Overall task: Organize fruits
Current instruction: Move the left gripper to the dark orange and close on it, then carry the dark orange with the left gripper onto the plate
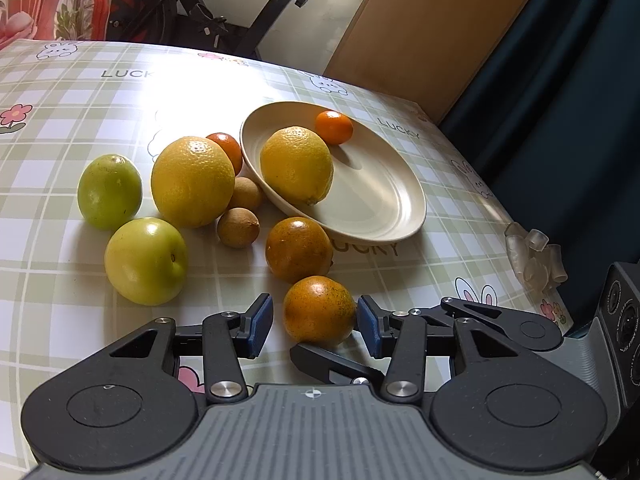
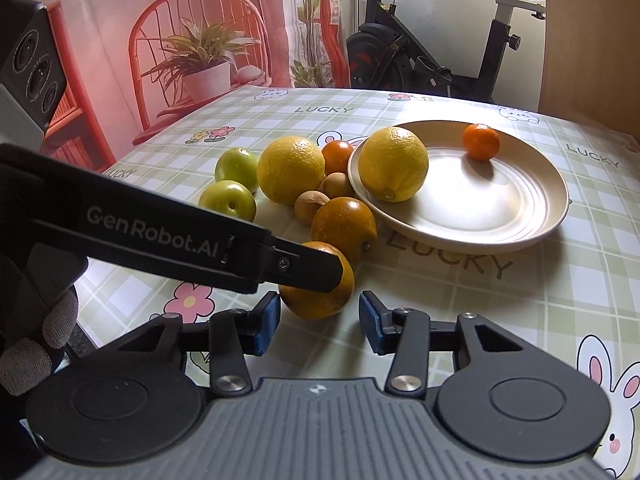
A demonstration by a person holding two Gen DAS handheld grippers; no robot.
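Observation:
A speckled orange (image 1: pixel 320 308) lies on the checked tablecloth between the blue pads of my left gripper (image 1: pixel 316 322). The right pad touches it, the left pad stands a little off, so the jaws are open. In the right wrist view one left finger (image 2: pixel 312 270) crosses that orange (image 2: pixel 320 300). My right gripper (image 2: pixel 319 322) is open just behind it; one right finger (image 1: pixel 332 362) shows below the orange. A cream plate (image 1: pixel 384 208) holds a lemon (image 1: pixel 296 164) and a small mandarin (image 1: pixel 334 127).
Left of the plate lie a second orange (image 1: pixel 299 249), a large yellow citrus (image 1: pixel 192 182), two green fruits (image 1: pixel 109 191), two brown longans (image 1: pixel 238 227) and a mandarin (image 1: pixel 228 148). Clear plastic pieces (image 1: pixel 534 260) sit at the table's right edge. A gloved hand (image 2: pixel 36 344) shows.

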